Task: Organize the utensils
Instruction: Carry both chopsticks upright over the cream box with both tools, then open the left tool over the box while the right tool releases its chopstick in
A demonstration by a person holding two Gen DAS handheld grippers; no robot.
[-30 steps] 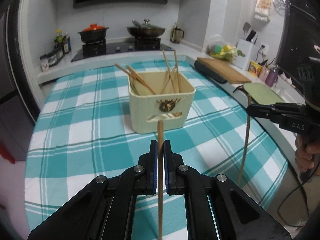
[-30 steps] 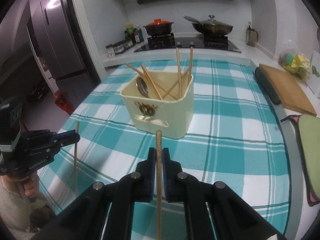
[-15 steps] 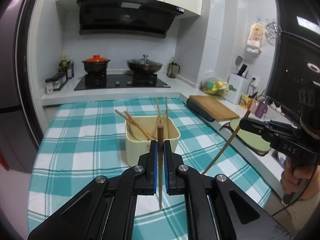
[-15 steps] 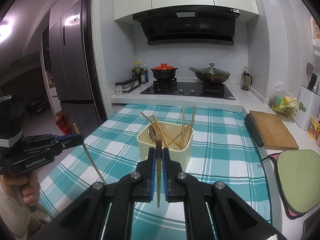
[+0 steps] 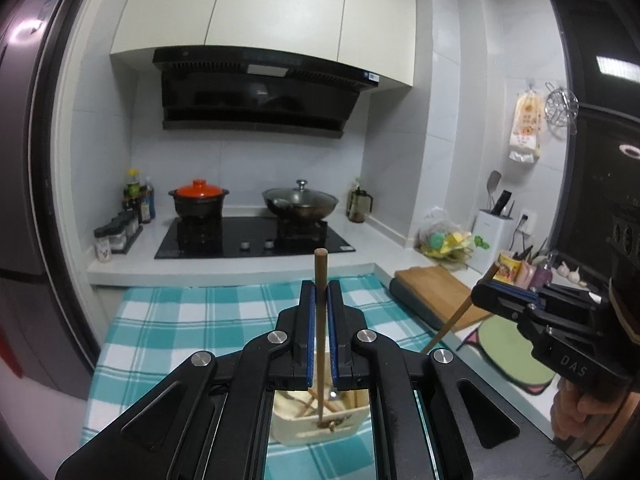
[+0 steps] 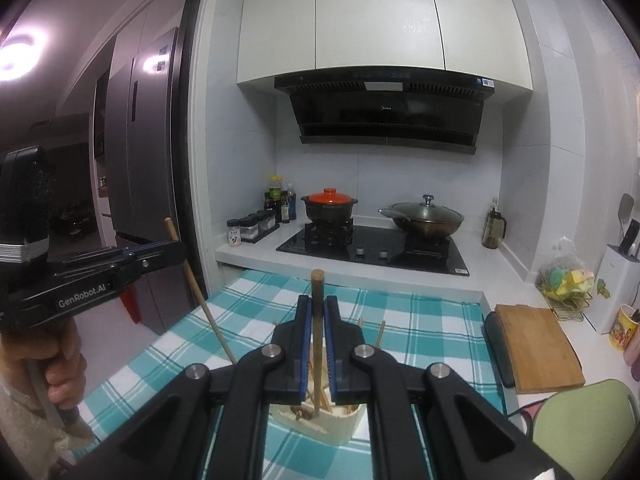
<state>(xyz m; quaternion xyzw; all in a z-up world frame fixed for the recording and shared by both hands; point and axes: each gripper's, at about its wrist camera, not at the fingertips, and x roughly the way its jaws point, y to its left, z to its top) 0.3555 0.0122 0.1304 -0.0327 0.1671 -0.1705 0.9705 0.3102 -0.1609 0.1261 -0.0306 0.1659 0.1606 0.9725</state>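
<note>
Left gripper [image 5: 320, 300] clenched on upright chopstick [image 5: 320, 312], right gripper [image 6: 316, 316] likewise (own stick vertical); holder [image 5: 320, 426] sits bottom centre of frame, directly below both tips.

Open air above cream holder [image 5: 320, 424], leaning chopsticks [image 6: 378, 334] crowding its mouth

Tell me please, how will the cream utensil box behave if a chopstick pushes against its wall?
The cream box looks like thin plastic, so probably light. It stands on a checked cloth, so it may slide or tip. The chopsticks inside lean loosely and would probably shift.
</note>
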